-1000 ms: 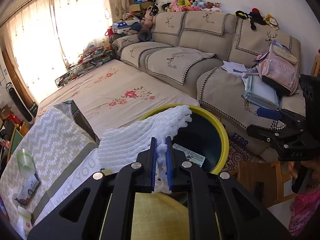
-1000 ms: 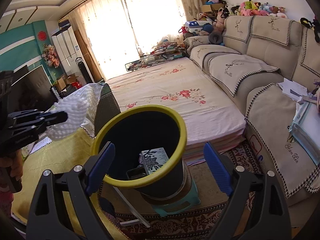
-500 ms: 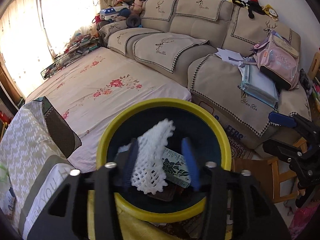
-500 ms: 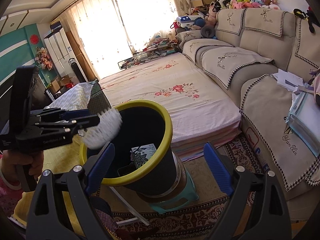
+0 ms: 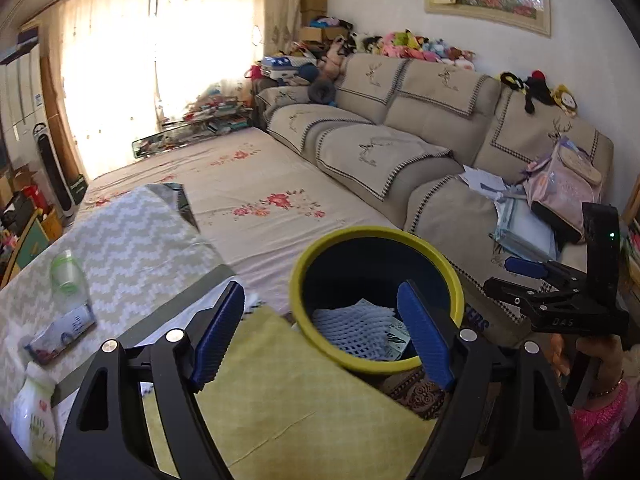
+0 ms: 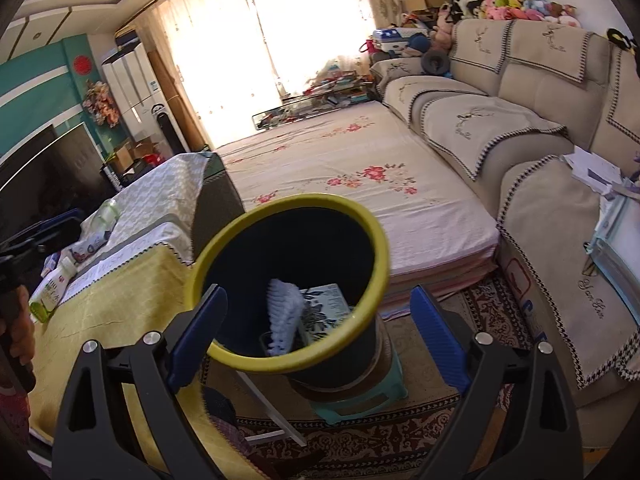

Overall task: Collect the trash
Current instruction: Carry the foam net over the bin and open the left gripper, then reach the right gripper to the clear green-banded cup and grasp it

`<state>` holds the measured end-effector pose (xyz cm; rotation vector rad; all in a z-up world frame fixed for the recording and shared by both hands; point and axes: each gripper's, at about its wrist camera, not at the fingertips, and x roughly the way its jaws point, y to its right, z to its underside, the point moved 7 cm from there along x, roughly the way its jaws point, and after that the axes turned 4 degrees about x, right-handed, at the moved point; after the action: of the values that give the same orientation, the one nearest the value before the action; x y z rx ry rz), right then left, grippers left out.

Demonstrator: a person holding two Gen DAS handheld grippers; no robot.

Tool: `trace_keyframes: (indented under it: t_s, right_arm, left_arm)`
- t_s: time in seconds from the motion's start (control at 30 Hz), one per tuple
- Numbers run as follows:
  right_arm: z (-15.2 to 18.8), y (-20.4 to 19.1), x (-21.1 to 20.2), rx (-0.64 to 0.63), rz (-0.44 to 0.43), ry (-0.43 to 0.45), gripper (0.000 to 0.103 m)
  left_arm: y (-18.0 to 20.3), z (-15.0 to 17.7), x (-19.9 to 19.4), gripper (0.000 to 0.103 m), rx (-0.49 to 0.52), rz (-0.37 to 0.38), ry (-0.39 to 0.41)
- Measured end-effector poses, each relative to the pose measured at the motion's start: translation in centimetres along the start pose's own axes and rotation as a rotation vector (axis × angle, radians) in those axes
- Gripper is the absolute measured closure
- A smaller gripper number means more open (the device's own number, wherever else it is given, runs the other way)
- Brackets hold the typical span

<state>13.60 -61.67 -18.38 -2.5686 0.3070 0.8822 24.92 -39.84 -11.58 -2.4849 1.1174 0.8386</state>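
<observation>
A dark trash bin with a yellow rim (image 5: 296, 280) (image 6: 380, 240) stands on a teal stool beside the table. White foam netting (image 5: 352, 330) (image 6: 284, 316) lies inside it, next to a printed box (image 6: 326, 304). My left gripper (image 5: 324, 336) is open and empty, above the table edge just short of the bin. My right gripper (image 6: 318, 336) is open and empty, facing the bin from the near side; it also shows at the right of the left wrist view (image 5: 532, 280). On the table lie a plastic cup (image 5: 66, 276), a packet (image 5: 60, 334) and a white bottle (image 5: 34, 420).
The table has a yellow cloth (image 5: 288, 408) and a zigzag cloth (image 5: 132, 240). A floral mattress (image 6: 360, 168) lies beyond the bin. A beige sofa (image 6: 520, 120) with papers and a pink backpack (image 5: 564, 184) runs along the right. A patterned rug (image 6: 360, 440) covers the floor.
My left gripper opened over the bin and let the foam netting drop in. It then drew back and tilted up. The right gripper stayed open, shifting slightly.
</observation>
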Motion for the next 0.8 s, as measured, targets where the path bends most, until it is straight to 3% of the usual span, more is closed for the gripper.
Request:
trace_keyframes:
  t_s: [0.17,0.43,0.63,0.8]
  right_arm:
    - [-0.2,-5.8,1.6,-0.086,-0.055,-0.035,0.015]
    - [-1.5,-18.9,3.9,-0.232,-0.188,-0.070,0.015]
    - [-2.8,-29.0,6.4,-0.319,-0.263,-0.079,0.015]
    - [-3.3,-36.7,11.1,-0.393,-0.260,-0.104,0.015]
  left_arm:
    - [-7.9,3.1,-7.6,0.018,-0.128,-0.132,0.084]
    - [-21.0,9.0,-17.4,0.014,-0.283,-0.410,0.172]
    - [-27.9,13.2,-19.9,0.013,-0.323,-0.544,0.178]
    - [-31.6,16.5,-20.6,0.012,-0.428,-0.577,0.217]
